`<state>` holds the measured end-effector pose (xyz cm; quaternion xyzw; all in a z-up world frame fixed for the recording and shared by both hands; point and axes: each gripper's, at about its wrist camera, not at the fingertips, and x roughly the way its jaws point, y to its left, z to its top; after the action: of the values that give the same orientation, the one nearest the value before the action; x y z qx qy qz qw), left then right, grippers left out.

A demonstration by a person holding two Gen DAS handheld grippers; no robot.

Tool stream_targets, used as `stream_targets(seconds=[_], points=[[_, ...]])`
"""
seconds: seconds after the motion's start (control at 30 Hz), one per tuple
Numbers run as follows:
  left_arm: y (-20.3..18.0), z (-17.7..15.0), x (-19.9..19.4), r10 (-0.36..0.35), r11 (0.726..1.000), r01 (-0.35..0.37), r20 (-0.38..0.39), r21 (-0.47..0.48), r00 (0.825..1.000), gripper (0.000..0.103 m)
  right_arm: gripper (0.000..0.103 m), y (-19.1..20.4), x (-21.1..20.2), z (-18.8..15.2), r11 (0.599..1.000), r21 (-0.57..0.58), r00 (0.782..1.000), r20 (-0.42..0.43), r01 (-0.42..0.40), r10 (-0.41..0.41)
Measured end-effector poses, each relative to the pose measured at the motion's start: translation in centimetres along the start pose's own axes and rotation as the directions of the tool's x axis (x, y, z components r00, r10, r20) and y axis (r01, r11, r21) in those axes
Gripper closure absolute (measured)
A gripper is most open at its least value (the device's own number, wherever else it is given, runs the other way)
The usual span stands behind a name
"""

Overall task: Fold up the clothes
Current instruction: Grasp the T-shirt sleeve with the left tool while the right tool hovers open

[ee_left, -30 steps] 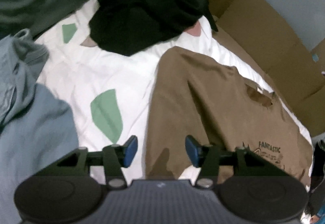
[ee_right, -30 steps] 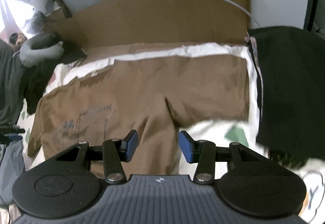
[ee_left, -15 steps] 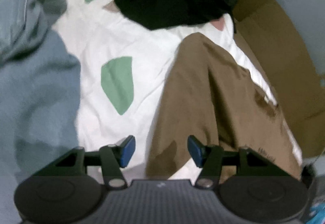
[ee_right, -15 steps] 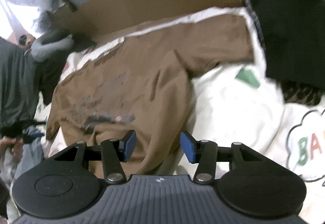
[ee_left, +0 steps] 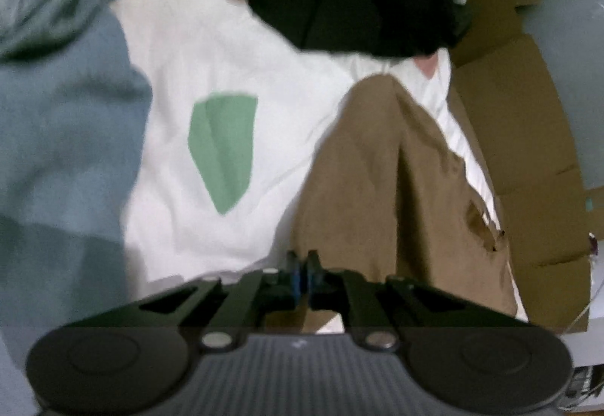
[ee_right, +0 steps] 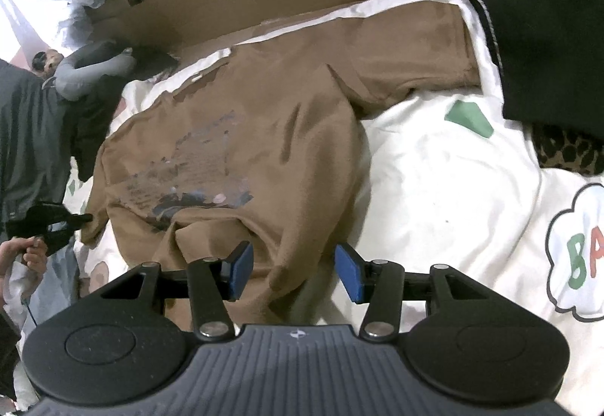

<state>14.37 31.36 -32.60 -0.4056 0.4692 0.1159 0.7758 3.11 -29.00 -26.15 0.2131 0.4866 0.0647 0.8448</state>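
On the white bedsheet (ee_right: 445, 167), the brown T-shirt (ee_right: 241, 121) lay spread print-side up, beside a black garment (ee_right: 547, 38). At the shirt's edge, the left gripper (ee_left: 301, 274) had just closed, its fingers together on the brown fabric. The right gripper (ee_right: 292, 270) hovered over the hem, fingers apart.

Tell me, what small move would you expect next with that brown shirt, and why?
Probably the right gripper closes. The left gripper has just closed and looks pinched on the edge of the brown T-shirt, while the right one's blue pads stand apart with a raised fold of the shirt's hem between them. Both sides need a hold before folding.
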Motion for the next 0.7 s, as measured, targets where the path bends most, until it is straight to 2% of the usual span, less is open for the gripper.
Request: stream_targets(seconds=[0.27,0.7], points=[[-0.8,1.6,-2.4,-0.007,0.999,0.004,0.083,0.034,0.997,0.101,0.047,-0.2,1.1,-0.2,1.000,0.003,1.000,-0.030,0.008,-0.008],[-2.2,4.0,-6.7,-0.029,0.995,0.010,0.198,0.095,0.980,0.101,0.046,0.9,1.7,-0.5,0.999,-0.032,0.998,-0.069,0.012,-0.014]])
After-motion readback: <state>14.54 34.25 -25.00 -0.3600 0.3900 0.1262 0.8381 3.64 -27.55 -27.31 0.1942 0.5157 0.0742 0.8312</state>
